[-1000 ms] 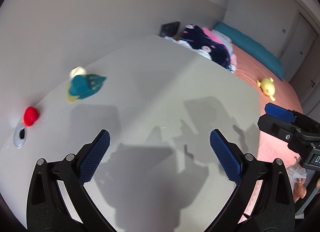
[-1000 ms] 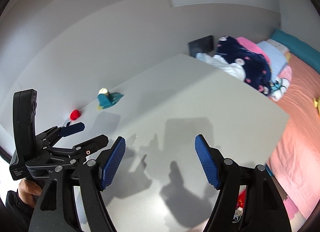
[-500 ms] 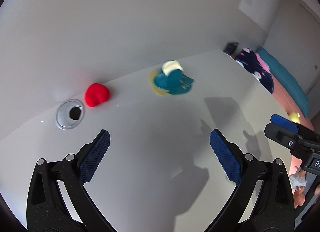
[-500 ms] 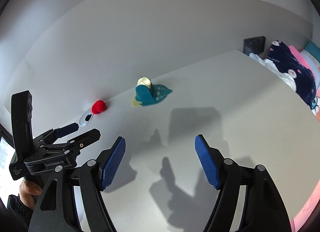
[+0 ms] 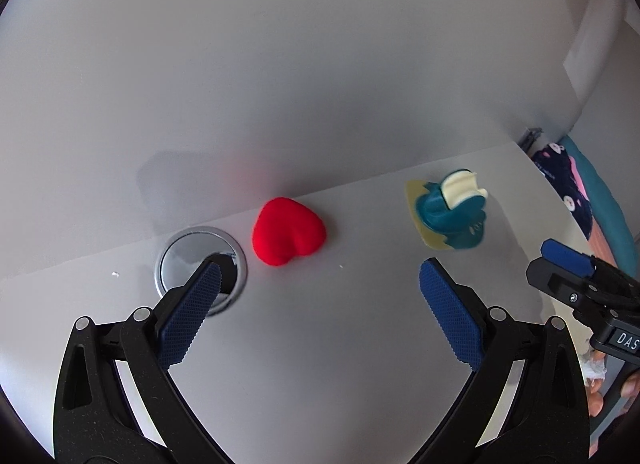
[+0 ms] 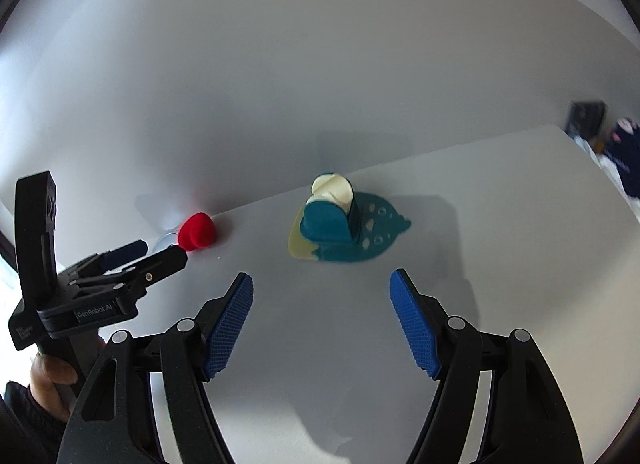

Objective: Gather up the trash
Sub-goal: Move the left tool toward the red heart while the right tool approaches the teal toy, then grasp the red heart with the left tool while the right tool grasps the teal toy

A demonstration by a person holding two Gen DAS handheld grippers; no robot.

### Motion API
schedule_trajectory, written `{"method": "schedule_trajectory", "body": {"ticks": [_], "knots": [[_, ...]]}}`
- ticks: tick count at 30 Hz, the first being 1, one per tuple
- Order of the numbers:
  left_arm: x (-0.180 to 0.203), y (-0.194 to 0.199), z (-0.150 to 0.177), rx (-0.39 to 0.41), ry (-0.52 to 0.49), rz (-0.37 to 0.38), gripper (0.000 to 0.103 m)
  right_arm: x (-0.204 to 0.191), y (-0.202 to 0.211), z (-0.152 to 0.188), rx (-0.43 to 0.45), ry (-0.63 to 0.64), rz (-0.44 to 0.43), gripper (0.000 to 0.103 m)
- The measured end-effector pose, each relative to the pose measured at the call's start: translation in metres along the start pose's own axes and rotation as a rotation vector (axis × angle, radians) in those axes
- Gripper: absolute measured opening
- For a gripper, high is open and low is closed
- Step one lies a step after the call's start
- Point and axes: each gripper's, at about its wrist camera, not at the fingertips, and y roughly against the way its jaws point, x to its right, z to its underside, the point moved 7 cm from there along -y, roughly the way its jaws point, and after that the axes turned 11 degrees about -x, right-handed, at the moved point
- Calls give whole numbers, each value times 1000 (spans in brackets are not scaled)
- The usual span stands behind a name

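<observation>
Risking nudge: left tool spread, empty, short of red heart at worktop back edge; could slide toward grommet hole. Right tool spread, empty.

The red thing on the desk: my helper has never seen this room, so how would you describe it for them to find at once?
On the white desk, look along the back edge by the wall. The red heart-shaped lump lies between the round metal cable port and the teal and cream piece. It is the only red thing there.
</observation>
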Motion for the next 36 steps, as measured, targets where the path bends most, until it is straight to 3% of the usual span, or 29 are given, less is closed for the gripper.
{"method": "schedule_trajectory", "body": {"ticks": [4,7,11,18,21,22,29,36], "knots": [[-4,-14,-10,-7,16,-24,96,5,-20,-20,-25,103,35,72],[-5,-23,-15,-19,13,-41,81,9,-37,-30,-56,154,33,70],[-7,-34,-19,-45,6,-48,70,15,-51,-44,-82,188,2,69],[-13,-46,-21,-61,-13,-70,58,10,-71,-56,-119,277,-9,69],[-14,-46,-21,-55,-24,-78,57,6,-81,-59,-138,305,-23,59],[-14,-46,-20,-51,-27,-83,47,5,-83,-60,-144,309,-27,48],[-15,-34,-6,-32,-34,-41,47,1,-78,-56,-124,235,-46,46],[-3,-6,8,-13,-81,-5,47,0,-39,-39,-85,133,-92,46]]}}
